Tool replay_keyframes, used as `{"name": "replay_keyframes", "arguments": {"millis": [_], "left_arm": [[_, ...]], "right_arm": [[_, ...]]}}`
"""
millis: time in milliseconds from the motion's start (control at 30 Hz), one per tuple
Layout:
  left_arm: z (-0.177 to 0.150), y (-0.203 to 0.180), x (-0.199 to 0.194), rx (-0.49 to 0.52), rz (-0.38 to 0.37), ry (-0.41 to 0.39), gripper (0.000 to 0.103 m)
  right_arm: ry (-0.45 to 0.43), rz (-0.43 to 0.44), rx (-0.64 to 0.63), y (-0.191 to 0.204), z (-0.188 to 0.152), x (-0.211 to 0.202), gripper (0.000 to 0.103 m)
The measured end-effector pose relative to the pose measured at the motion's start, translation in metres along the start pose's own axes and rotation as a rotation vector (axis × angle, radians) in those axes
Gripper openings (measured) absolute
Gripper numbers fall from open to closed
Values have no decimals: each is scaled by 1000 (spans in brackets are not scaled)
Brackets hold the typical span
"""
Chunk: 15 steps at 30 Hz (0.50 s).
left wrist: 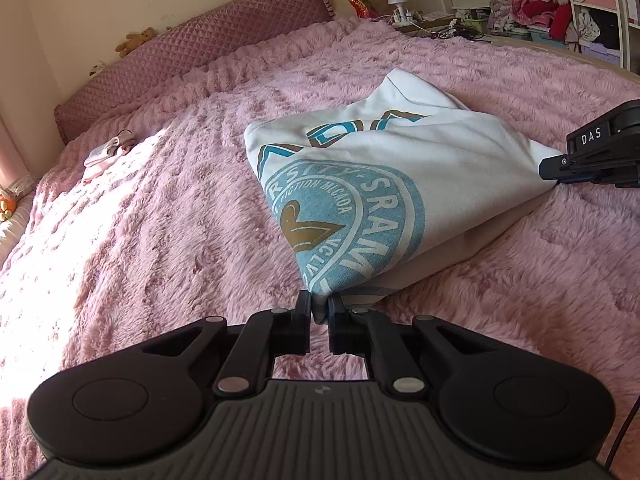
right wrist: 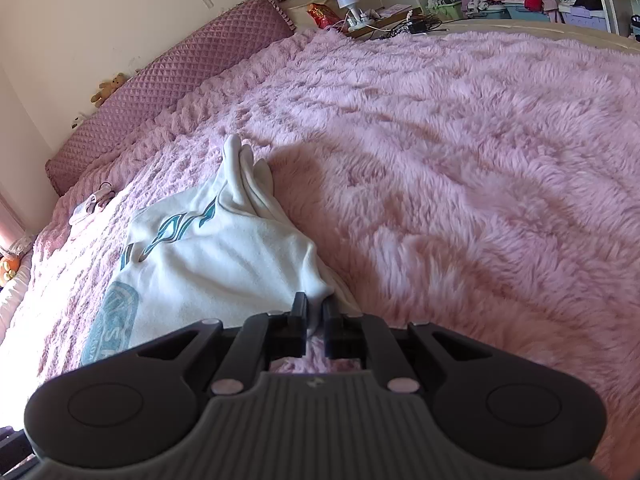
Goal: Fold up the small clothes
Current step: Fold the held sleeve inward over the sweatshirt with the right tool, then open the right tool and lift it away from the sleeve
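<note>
White shirt point(left wrist: 360, 168) corners clamped in left gripper point(left wrist: 319, 305), right gripper point(right wrist: 315, 307).

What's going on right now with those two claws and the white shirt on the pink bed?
Left claw and right claw: both shut on white cotton T-shirt with blue round print. Shirt raised off fluffy pink blanket. Nothing in the way.
</note>
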<state>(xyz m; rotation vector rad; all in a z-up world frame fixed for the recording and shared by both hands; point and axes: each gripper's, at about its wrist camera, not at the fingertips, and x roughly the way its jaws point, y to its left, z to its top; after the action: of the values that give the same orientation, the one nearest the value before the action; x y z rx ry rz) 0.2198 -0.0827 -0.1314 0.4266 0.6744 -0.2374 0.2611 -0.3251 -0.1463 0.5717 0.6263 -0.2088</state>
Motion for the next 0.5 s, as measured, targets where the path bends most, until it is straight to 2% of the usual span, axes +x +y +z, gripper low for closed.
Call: {"name": "replay_keyframes", "arguments": {"millis": [100,167,233,267,333,400,433,500], "left_arm": [[-2,1,16,-8,-37,60,8],[-3,5,17,-27,-63,69,9],[-3,12,10,-63,-77,71,16],[-4,17,4,-93,-94,69,16],[-2,28,-9,-156,-110,38,19],[2,36,-20,-204,-111,-7,23],[7,40,-25,-238,-119,-46,26],[16,46,-26,-297,-158,-97,38]], "right_arm": [[14,-13,-8,0,-3,4,0],[13,-22,-32,3,-5,5,0],[16,-20,-35,3,-3,4,0],[21,-16,-21,1,-1,3,0],[19,-7,3,0,3,-3,2],[-16,-4,4,3,10,-15,12],[-50,-14,-9,6,14,-22,13],[-119,-19,-40,13,27,-33,13]]}}
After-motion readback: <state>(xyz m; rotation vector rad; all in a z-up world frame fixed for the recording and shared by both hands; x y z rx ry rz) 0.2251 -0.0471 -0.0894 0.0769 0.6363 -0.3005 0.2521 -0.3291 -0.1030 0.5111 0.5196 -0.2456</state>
